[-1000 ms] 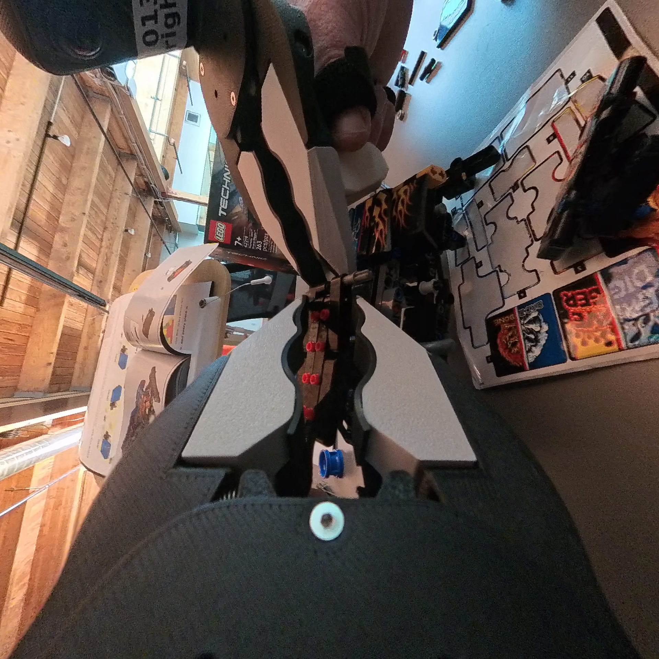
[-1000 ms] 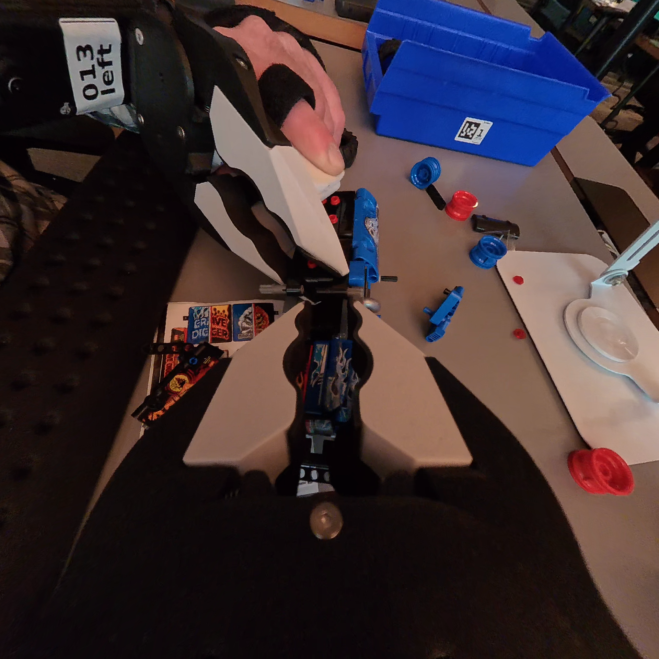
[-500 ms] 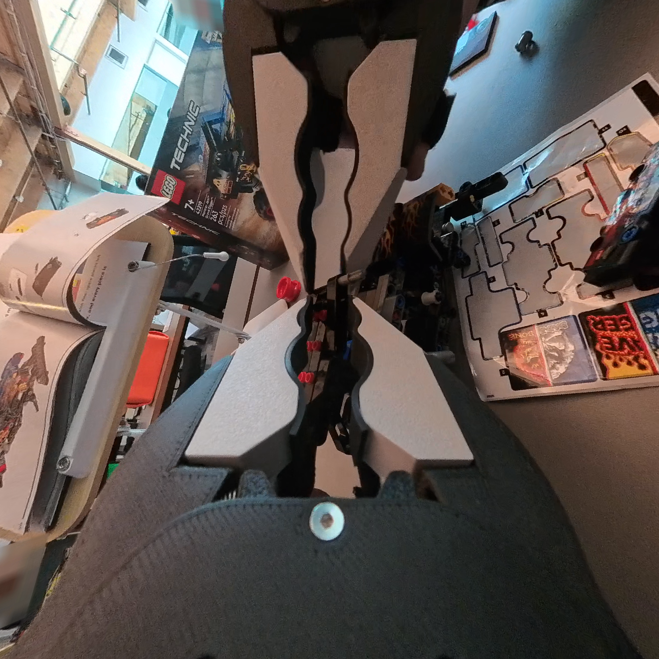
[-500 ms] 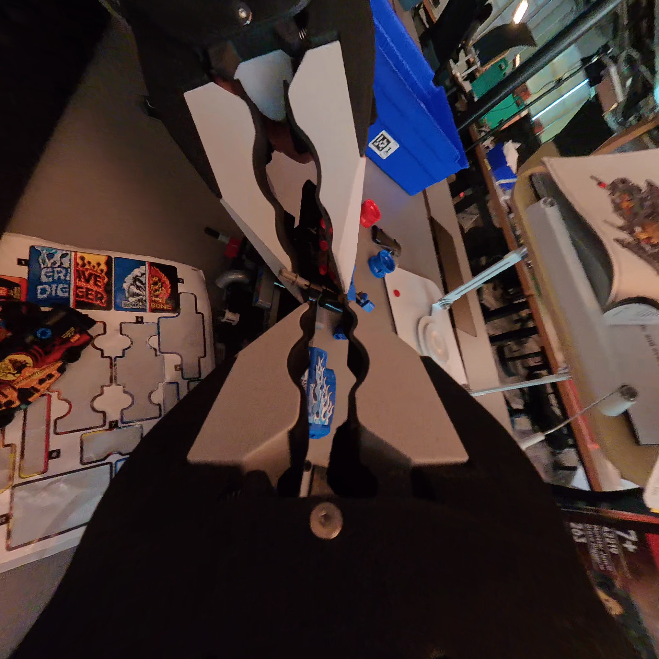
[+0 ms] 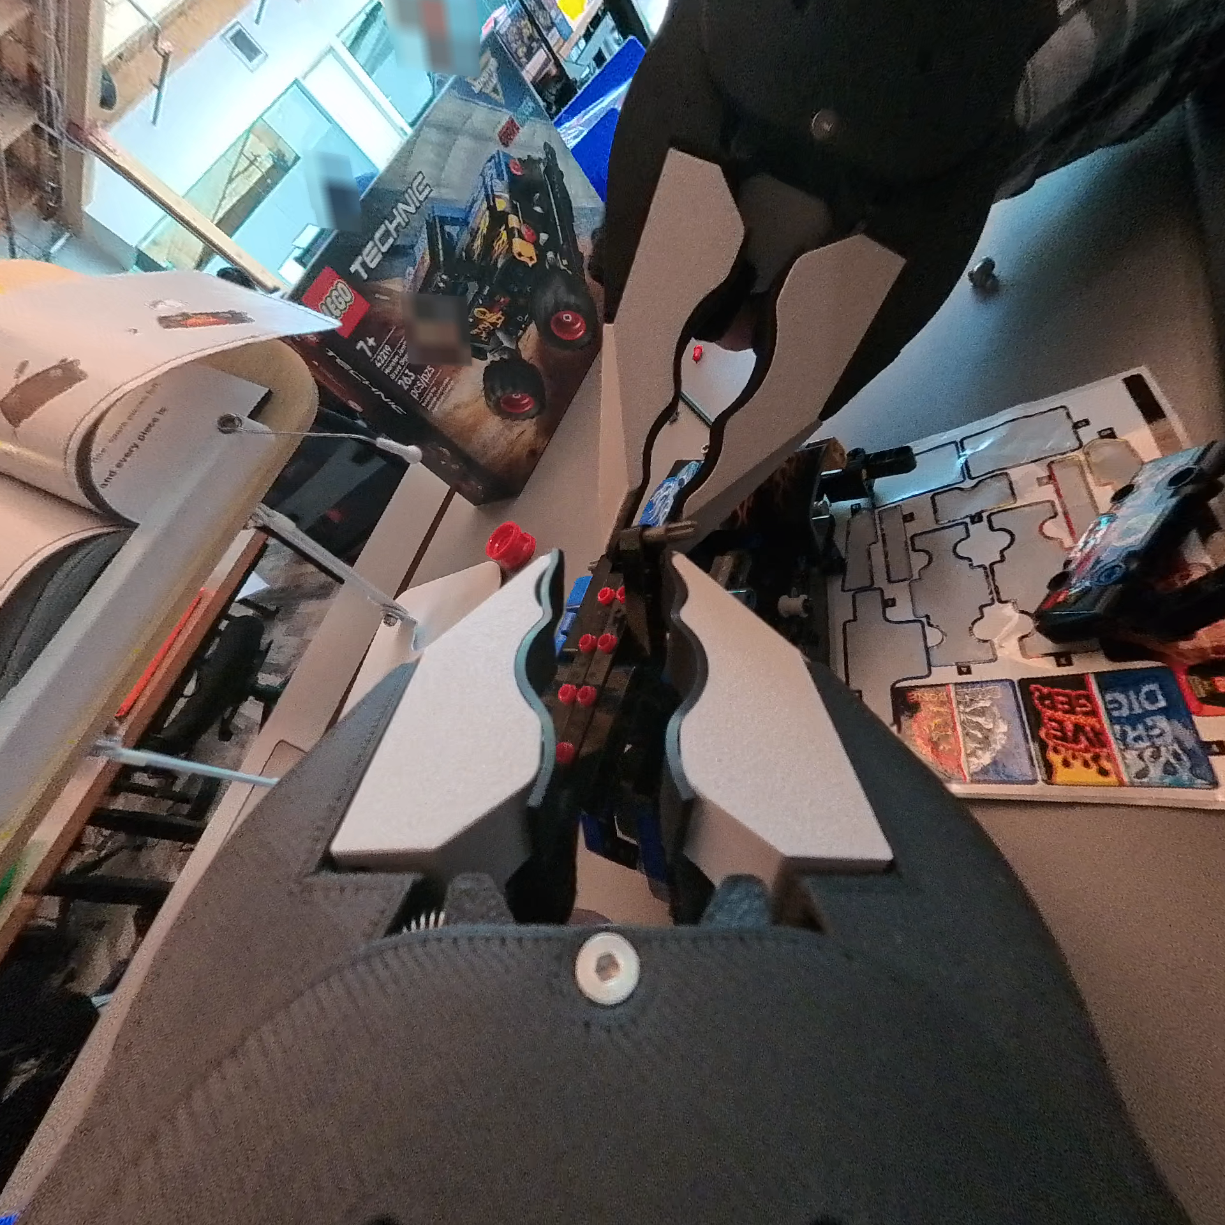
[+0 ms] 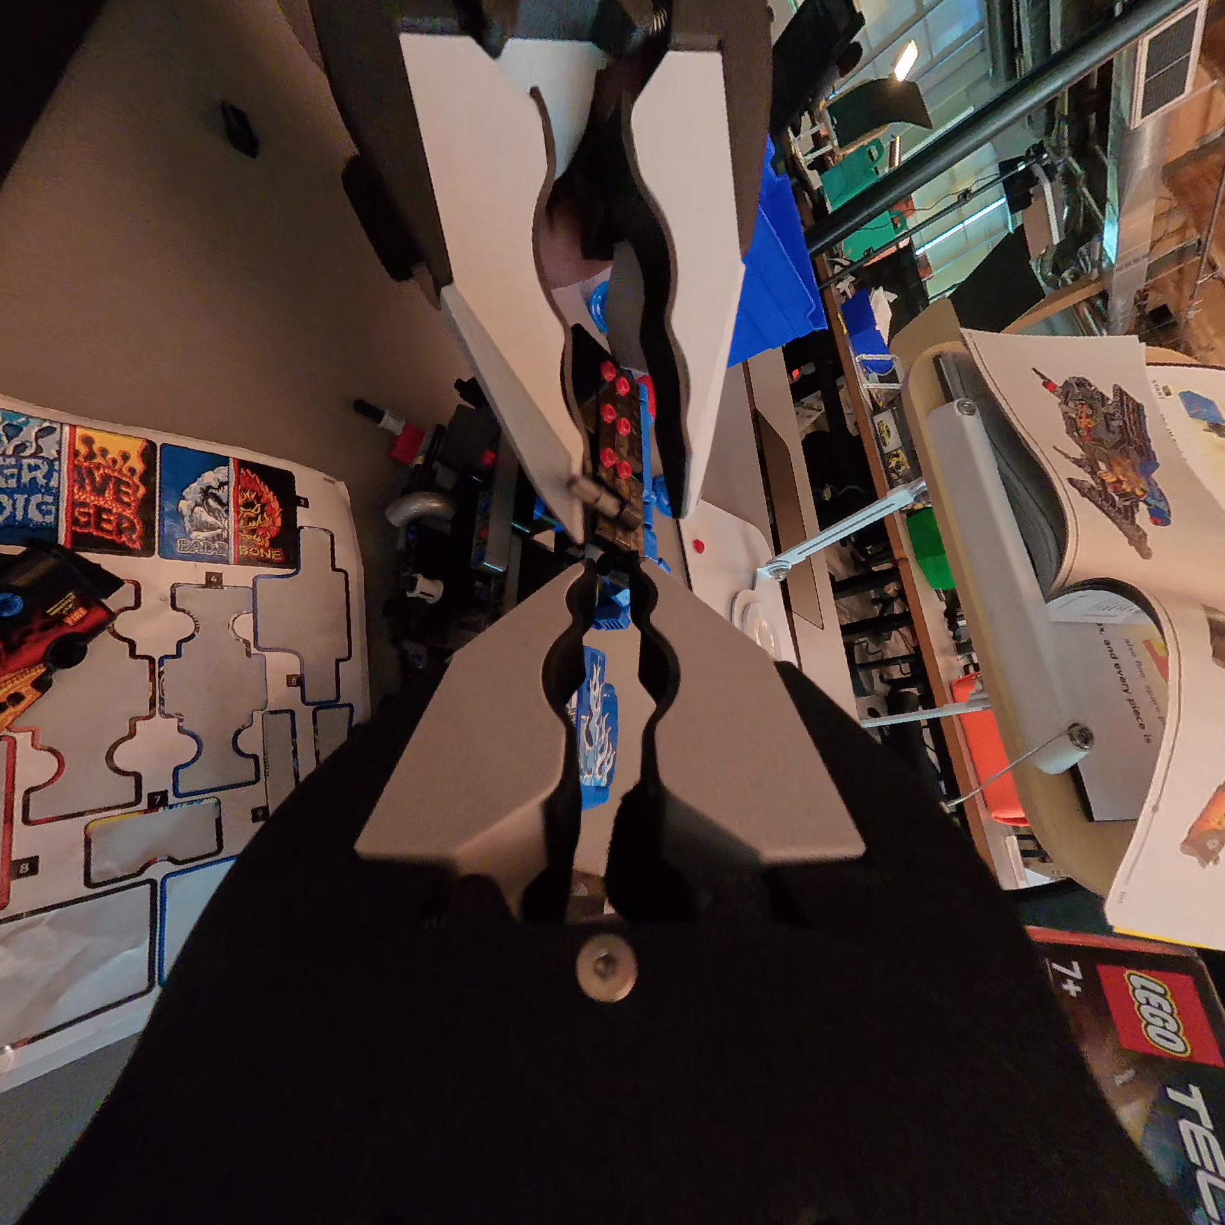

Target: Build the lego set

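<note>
A small lego assembly is held in the air between both grippers, which meet tip to tip. My left gripper (image 5: 613, 570) is shut on its black beam end with several red pins (image 5: 586, 669). My right gripper (image 6: 610, 571) is shut on its blue end, a panel with a white flame sticker (image 6: 596, 722). In the left wrist view the right gripper (image 5: 663, 510) comes down from above. In the right wrist view the left gripper (image 6: 630, 497) comes down from above around the red-pinned beam (image 6: 616, 437). A grey axle (image 5: 656, 531) sticks out where the tips meet.
On the table below lie a sticker sheet (image 5: 981, 596) (image 6: 199, 669), a dark chassis (image 6: 451, 530), and a black, red and blue sub-assembly (image 5: 1127, 550). Also in view are the lego box (image 5: 464, 318), a booklet on a stand (image 6: 1094, 530), a red hub (image 5: 509, 543), a blue bin (image 6: 775, 285) and a white tray (image 6: 722, 550). Left and right tips are no more than a few centimetres apart.
Both grippers have swung round together with the assembly, from side by side to tip to tip. Both stayed shut on it. The views now take in the box and booklet.
</note>
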{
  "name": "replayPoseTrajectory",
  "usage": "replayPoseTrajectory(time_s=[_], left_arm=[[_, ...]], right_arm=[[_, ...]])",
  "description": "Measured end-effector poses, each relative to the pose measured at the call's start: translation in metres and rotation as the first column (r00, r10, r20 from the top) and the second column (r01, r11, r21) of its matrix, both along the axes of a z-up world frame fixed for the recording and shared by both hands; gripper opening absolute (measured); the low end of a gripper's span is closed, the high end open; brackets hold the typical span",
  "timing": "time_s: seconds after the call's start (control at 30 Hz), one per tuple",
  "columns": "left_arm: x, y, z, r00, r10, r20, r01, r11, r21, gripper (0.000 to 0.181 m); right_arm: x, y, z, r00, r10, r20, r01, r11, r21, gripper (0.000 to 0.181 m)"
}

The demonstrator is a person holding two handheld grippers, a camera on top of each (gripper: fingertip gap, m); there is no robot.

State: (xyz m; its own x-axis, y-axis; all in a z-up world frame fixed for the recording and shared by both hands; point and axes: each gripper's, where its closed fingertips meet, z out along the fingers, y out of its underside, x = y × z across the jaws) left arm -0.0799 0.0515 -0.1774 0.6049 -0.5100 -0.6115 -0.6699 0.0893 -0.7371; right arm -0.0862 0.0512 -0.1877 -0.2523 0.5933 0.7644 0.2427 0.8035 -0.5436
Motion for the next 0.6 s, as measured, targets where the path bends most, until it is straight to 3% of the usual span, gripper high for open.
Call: replayPoseTrajectory(time_s=[0.07, 0.37, 0.43, 0.53, 0.6], left_arm=[[0.000, -0.003, 0.002, 1.000, -0.005, 0.018, 0.005, 1.000, -0.006, 0.020], [-0.013, -0.015, 0.002, 0.984, 0.065, 0.163, -0.052, 0.996, -0.078, 0.018], [-0.018, -0.015, 0.003, 0.987, 0.081, 0.136, -0.070, 0.994, -0.082, 0.029], [-0.030, -0.014, 0.003, 0.990, 0.096, 0.100, -0.078, 0.982, -0.171, 0.062], [-0.035, -0.015, 0.006, 0.996, 0.076, 0.040, -0.066, 0.977, -0.202, 0.069]], right_arm=[[0.000, 0.001, 0.000, 1.000, 0.001, -0.001, -0.001, 1.000, -0.006, 0.007], [-0.001, -0.003, -0.003, 1.000, 0.010, 0.011, -0.010, 1.000, -0.020, 0.007], [0.000, -0.003, -0.002, 1.000, 0.007, 0.015, -0.006, 1.000, -0.019, 0.006], [0.001, 0.001, -0.001, 0.999, -0.009, 0.032, 0.010, 0.999, -0.031, 0.007], [0.002, 0.000, -0.001, 0.998, -0.017, 0.061, 0.021, 0.998, -0.057, 0.008]])
